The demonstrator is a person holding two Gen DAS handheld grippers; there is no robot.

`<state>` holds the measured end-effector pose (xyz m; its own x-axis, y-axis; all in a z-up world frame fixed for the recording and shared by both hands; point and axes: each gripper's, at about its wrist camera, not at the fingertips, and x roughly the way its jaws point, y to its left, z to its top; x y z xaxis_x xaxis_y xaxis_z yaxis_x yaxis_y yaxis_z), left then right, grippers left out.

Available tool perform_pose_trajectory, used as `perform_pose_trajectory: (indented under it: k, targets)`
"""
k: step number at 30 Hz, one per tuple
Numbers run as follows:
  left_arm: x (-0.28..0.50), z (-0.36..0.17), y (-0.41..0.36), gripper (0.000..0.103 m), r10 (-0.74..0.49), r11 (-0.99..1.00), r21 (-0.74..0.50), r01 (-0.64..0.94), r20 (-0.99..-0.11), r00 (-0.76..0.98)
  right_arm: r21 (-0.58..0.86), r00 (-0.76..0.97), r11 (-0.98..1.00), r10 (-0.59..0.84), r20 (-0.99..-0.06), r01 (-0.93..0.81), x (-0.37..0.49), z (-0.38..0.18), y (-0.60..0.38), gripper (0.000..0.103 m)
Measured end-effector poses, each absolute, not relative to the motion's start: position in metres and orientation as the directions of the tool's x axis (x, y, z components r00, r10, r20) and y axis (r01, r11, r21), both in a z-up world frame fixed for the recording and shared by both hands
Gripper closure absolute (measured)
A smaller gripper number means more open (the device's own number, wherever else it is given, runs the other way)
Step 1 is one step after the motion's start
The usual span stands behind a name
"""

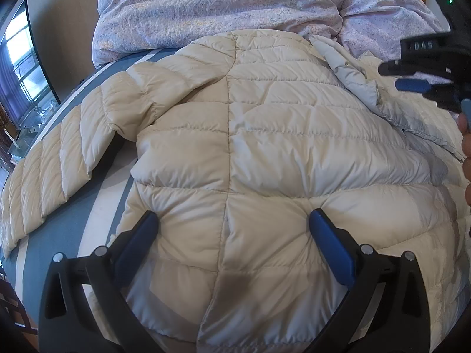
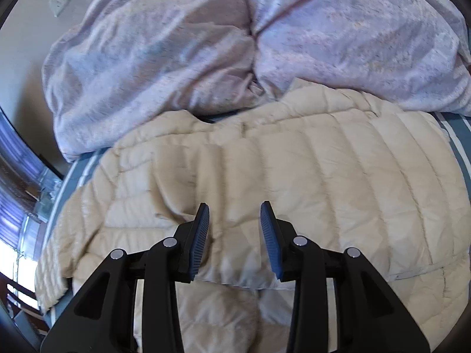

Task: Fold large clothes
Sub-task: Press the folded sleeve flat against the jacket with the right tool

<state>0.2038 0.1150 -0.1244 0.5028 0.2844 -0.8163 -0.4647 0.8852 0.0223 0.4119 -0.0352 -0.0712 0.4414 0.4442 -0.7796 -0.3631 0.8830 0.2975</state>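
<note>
**Ana:** Black arms and blue pads of the left tool (image 1: 232, 220) fill the bottom of the left wrist view. Its jaws stand wide apart, with the pad tips resting on or just above the cream puffer jacket (image 1: 265, 135); nothing is pinched between them.

**Ben:** And the jacket itself?

**Ana:** Spread across the striped bed (image 1: 70, 220), filling the middle of both views. One sleeve runs off to the lower left of the left wrist view, and a flap is folded over at the upper right. Behind it, along the top, lies a bunched lilac duvet (image 2: 153, 67).

**Ben:** How would it handle?

**Ana:** I'd judge it light, soft and puffy, with a smooth shell that looks slippery. It will spring back and slide rather than hold a crease. A bite on a stitched seam, the hem or a cuff should hold better than a pinch of a swollen panel.

**Ben:** The right tool?

**Ana:** The right tool (image 2: 234, 214) sits at bottom centre of its own view, jaws partly open, with only jacket fabric seen through the gap and nothing gripped. In the left wrist view it shows at the far right edge, above the folded-over flap, beside the person's hand (image 1: 466, 147).
</note>
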Motion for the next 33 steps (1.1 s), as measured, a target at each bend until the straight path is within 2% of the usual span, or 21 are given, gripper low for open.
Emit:
perform_pose_trajectory:
  k: [6,12,29,33]
  targets:
    - [0.204,-0.124,0.115,0.002,0.284,0.885,0.022,-0.465,-0.816,0.503,0.261,0.462,0.906,0.398,-0.793,-0.333,0.415,-0.080,-0.037,0.047]
    - [0.204,-0.124,0.115,0.002,0.284,0.885,0.022,-0.465,-0.816,0.503,0.216,0.470,0.919,0.359,-0.806,-0.331,0.415,-0.090,-0.032,0.039]
    - [0.204,-0.124,0.115,0.002,0.285,0.885,0.023,-0.465,-0.816,0.502,0.016,0.518,0.935,0.211,-0.829,-0.355,0.409,-0.117,-0.004,0.032]
    - [0.203,-0.124,0.115,0.002,0.283,0.885,0.020,-0.465,-0.817,0.503,0.033,0.515,0.932,0.228,-0.826,-0.360,0.407,-0.117,-0.005,0.032]
